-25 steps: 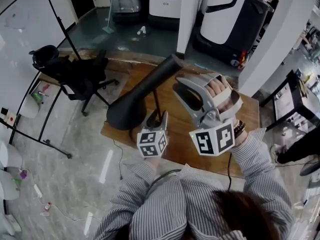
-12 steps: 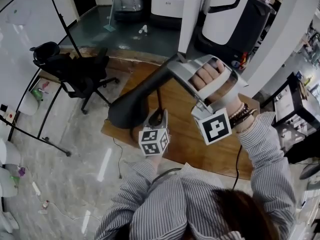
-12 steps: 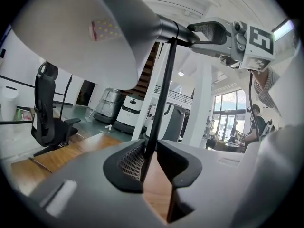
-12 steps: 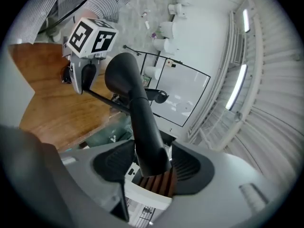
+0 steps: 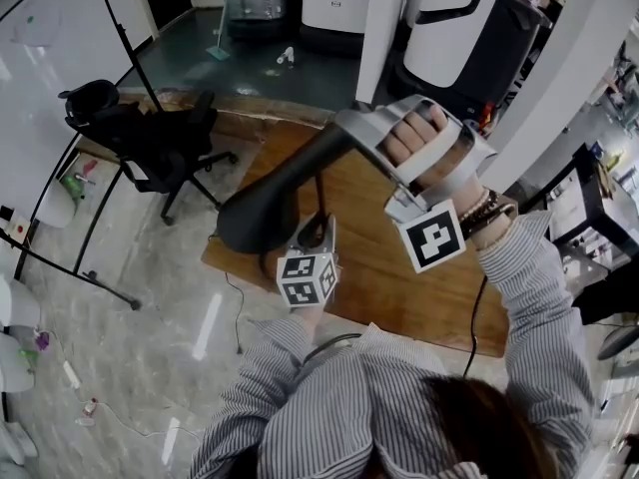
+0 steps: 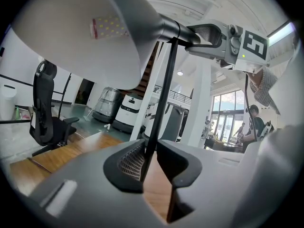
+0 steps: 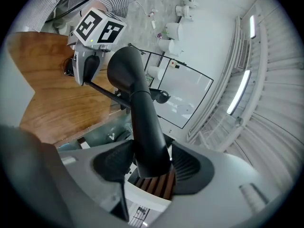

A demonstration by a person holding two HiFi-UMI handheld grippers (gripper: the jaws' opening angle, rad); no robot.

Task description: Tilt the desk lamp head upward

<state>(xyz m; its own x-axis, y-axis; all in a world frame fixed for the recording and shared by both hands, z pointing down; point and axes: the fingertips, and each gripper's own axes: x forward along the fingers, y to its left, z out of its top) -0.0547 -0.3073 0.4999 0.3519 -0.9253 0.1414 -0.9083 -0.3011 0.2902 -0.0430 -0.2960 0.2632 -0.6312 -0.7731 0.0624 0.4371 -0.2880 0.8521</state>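
Note:
A black desk lamp stands on the wooden desk (image 5: 369, 267). Its cone head (image 5: 262, 218) points down to the left, and its narrow rear tube rises to the upper right. My left gripper (image 5: 319, 236) is shut on the thin stem (image 6: 164, 89), low down. In the left gripper view the stem runs up between the pads to the head (image 6: 85, 37). My right gripper (image 5: 351, 130) is at the tube's rear end. Its jaws are opening, with the tube (image 7: 142, 113) between the pads (image 7: 187, 165). The right gripper view also shows the left gripper (image 7: 88, 56).
A black office chair (image 5: 150, 143) stands left of the desk. A white pillar (image 5: 384, 28) and large white machines (image 5: 449, 38) are behind it. The desk's front edge is close to the person's striped shirt. A cable hangs off the right front.
My right gripper has risen from in front of the lamp to the tube's rear end and now straddles it. The left gripper stays at the stem. The lamp head has barely shifted.

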